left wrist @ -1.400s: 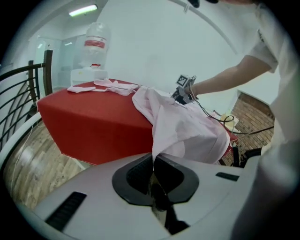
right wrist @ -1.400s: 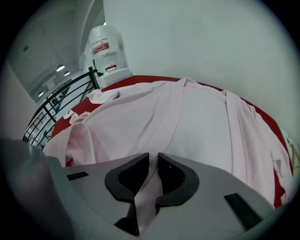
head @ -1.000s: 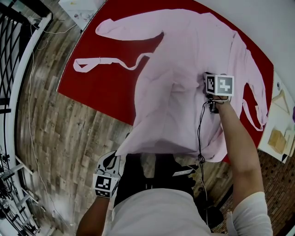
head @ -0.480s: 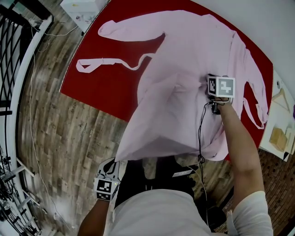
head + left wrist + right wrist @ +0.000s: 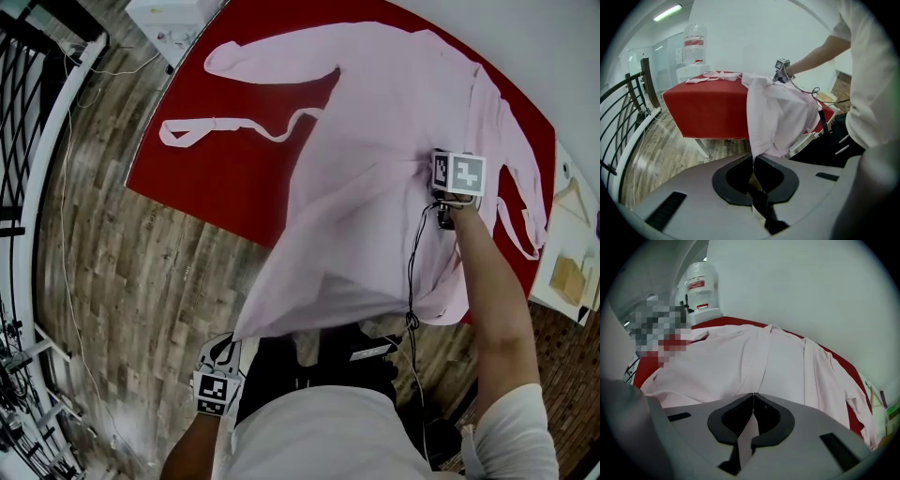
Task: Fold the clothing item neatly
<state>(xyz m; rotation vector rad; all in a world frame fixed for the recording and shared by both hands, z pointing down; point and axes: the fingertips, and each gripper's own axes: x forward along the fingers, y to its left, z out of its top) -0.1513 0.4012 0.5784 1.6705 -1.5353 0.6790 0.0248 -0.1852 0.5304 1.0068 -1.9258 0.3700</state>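
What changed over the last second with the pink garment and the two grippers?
The left gripper, shut on the hem of the pink garment, drew back toward the person, pulling that corner further off the red table and tauter. The right gripper stayed clamped on the garment's middle; the rest lies as before.

A pale pink long-sleeved robe (image 5: 394,112) lies spread across the red table (image 5: 216,178). One sleeve (image 5: 253,56) reaches toward 10 o'clock, and a narrow tie (image 5: 220,127) trails under it toward 9. The other sleeve (image 5: 511,141) runs along the 3 o'clock edge. The near hem is drawn off the table toward 7 o'clock in a taut, creased sheet. Its corner is pinched in the left gripper (image 5: 234,342), and the right gripper (image 5: 441,192) nips the cloth toward 2 o'clock.
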